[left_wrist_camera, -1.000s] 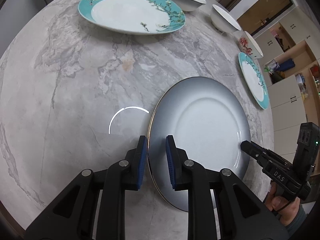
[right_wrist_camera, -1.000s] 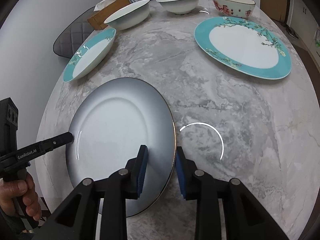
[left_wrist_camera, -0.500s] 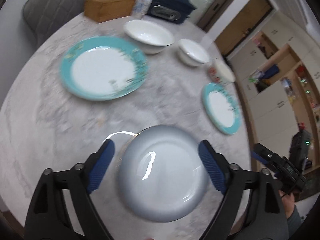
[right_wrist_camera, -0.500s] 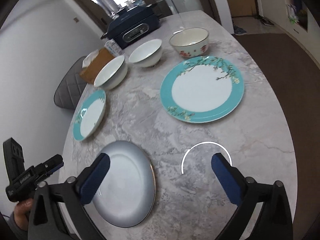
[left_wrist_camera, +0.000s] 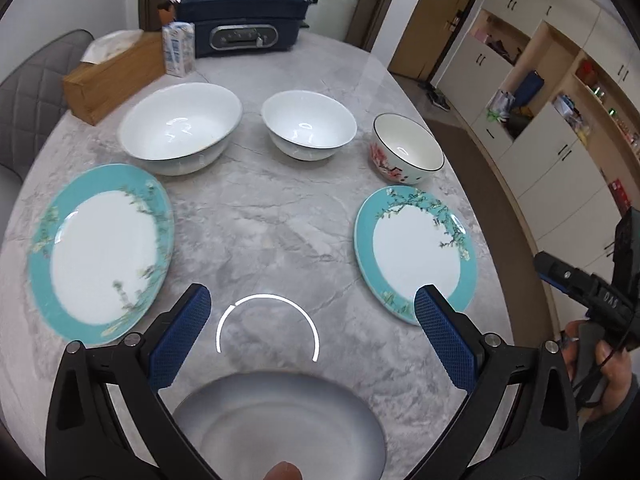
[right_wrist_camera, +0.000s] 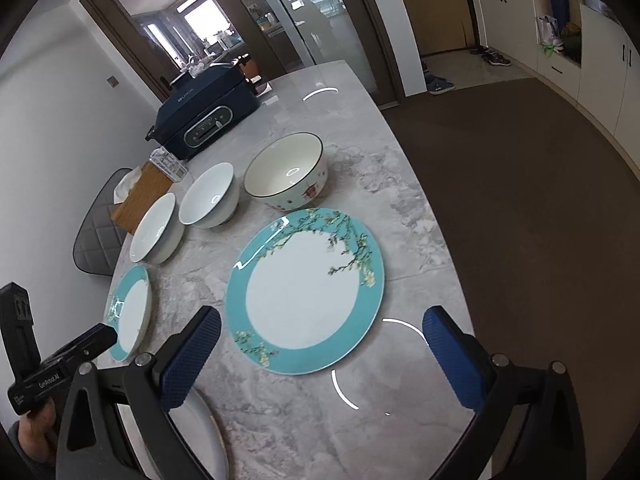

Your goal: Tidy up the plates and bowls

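A grey plate point(left_wrist_camera: 276, 424) lies on the marble table at the near edge, below my open left gripper point(left_wrist_camera: 310, 320); its edge shows in the right wrist view point(right_wrist_camera: 208, 440). Two teal floral plates lie at left point(left_wrist_camera: 100, 252) and right point(left_wrist_camera: 416, 252). Behind them stand a large white bowl point(left_wrist_camera: 180, 124), a smaller white bowl point(left_wrist_camera: 308, 124) and a red-flowered bowl point(left_wrist_camera: 404, 152). My right gripper point(right_wrist_camera: 324, 340) is open and empty above the right teal plate point(right_wrist_camera: 304, 288). It also shows at the right of the left wrist view point(left_wrist_camera: 576, 280).
A dark blue electric cooker point(left_wrist_camera: 240, 20), a wooden tissue box point(left_wrist_camera: 116, 76) and a small carton point(left_wrist_camera: 178, 48) stand at the table's far end. A grey chair point(left_wrist_camera: 28, 76) is at the left. White cabinets point(left_wrist_camera: 560, 92) line the right wall.
Both grippers let go of the grey plate, opened wide and drew back and up. The plate now lies flat at the near table edge.
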Available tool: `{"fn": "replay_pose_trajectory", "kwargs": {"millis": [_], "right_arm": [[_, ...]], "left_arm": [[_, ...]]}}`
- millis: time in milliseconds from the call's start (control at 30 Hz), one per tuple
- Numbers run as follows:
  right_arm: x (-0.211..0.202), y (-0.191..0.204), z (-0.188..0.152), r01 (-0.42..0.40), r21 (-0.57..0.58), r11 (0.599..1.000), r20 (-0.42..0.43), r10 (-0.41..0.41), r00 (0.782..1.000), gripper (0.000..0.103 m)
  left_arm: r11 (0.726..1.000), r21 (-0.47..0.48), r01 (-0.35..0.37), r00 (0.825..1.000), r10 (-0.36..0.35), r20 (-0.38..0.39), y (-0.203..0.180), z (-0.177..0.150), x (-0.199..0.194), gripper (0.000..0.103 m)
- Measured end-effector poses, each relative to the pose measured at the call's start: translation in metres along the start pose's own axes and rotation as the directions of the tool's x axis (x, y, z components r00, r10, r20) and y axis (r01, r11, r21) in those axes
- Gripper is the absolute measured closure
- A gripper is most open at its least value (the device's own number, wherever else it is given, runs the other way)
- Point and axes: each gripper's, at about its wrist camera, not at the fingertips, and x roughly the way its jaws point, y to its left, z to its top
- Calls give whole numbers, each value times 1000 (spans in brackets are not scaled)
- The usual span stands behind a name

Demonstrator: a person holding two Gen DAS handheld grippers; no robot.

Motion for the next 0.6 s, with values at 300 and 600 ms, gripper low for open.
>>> {"fn": "replay_pose_trajectory", "kwargs": {"millis": [300, 600], "right_arm": [[55, -37, 23, -108, 22, 994, -67, 109, 992, 13], [81, -56, 23, -124, 40, 991, -107, 128, 986, 34]], "left_arm": [[998, 55, -14, 990, 21, -136, -25, 40, 99, 1], [993, 114, -9, 981, 31, -191, -37, 40, 145, 5]]}}
